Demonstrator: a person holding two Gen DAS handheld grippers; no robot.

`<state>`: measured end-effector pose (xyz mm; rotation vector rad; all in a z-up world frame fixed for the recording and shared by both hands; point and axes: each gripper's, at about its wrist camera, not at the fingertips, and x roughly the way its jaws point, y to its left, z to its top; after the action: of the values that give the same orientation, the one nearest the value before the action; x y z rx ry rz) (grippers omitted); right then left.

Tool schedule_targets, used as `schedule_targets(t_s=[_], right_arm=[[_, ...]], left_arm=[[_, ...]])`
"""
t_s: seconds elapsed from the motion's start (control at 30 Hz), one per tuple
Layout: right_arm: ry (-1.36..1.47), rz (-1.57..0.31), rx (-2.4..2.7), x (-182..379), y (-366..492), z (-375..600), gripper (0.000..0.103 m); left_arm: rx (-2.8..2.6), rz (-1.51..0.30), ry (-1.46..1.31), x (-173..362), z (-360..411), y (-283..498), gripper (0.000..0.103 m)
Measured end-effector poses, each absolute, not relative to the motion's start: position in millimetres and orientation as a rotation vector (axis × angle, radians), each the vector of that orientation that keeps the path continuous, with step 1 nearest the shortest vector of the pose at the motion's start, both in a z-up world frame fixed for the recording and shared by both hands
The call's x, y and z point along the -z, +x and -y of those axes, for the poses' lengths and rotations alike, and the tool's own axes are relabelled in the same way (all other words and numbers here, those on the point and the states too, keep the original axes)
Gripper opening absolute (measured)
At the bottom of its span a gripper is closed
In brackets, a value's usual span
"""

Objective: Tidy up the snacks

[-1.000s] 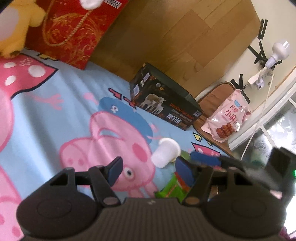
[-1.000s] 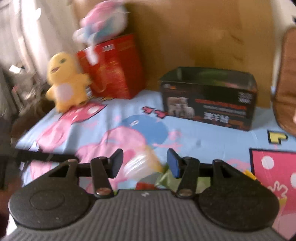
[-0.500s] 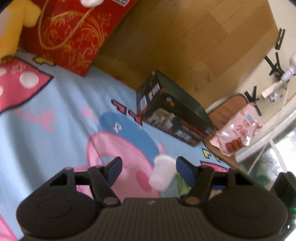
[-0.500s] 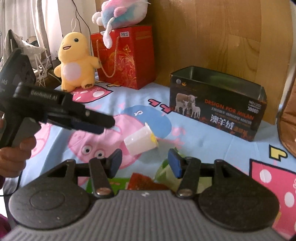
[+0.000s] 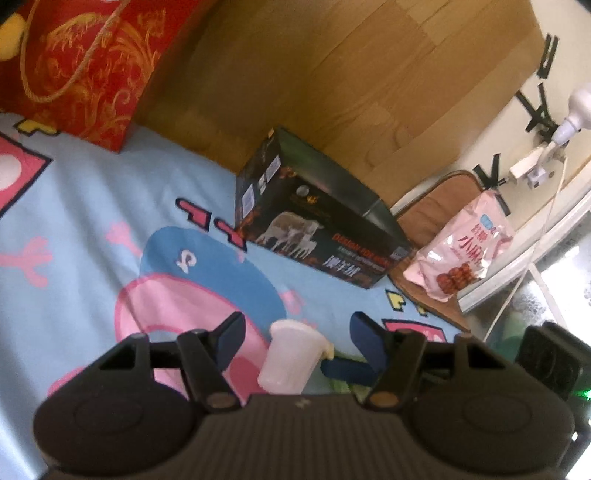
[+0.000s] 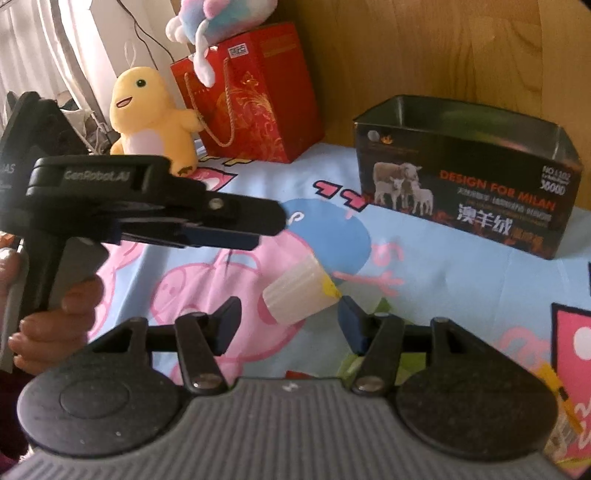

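You've got two grippers: left gripper (image 5: 295, 334), right gripper (image 6: 288, 319). One pale jelly cup (image 6: 297, 291). One open black box (image 6: 469, 173). One red gift bag (image 6: 251, 92). Two plush toys: one yellow plush (image 6: 151, 118), one pastel plush (image 6: 218, 22). One pink snack bag (image 5: 461, 253). One brown cushion (image 5: 432, 210). One cartoon sheet (image 5: 92, 221).

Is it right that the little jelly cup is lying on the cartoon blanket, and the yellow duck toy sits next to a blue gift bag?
Not quite: the gift bag beside the yellow duck toy is red, as the right wrist view shows. The jelly cup does lie on the blanket.
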<state>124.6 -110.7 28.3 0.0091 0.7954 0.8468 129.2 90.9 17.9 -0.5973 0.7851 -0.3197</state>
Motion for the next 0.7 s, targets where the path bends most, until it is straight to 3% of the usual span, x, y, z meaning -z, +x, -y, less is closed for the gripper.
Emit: schedule_targets(t_s=[0.3, 0.6, 0.7], right_arm=[[0.260, -0.925, -0.785, -19, 150, 118, 0.060], [0.219, -0.902, -0.700, -17, 156, 102, 0.060], [0.164, -0.863, -0.698, -14, 155, 94, 0.048]], left_arm=[[0.337, -0.756, -0.660, -14, -103, 116, 0.063], [0.315, -0.726, -0.692, -16, -114, 112, 0.063], [0.315, -0.727, -0.689, -16, -114, 113, 0.063]])
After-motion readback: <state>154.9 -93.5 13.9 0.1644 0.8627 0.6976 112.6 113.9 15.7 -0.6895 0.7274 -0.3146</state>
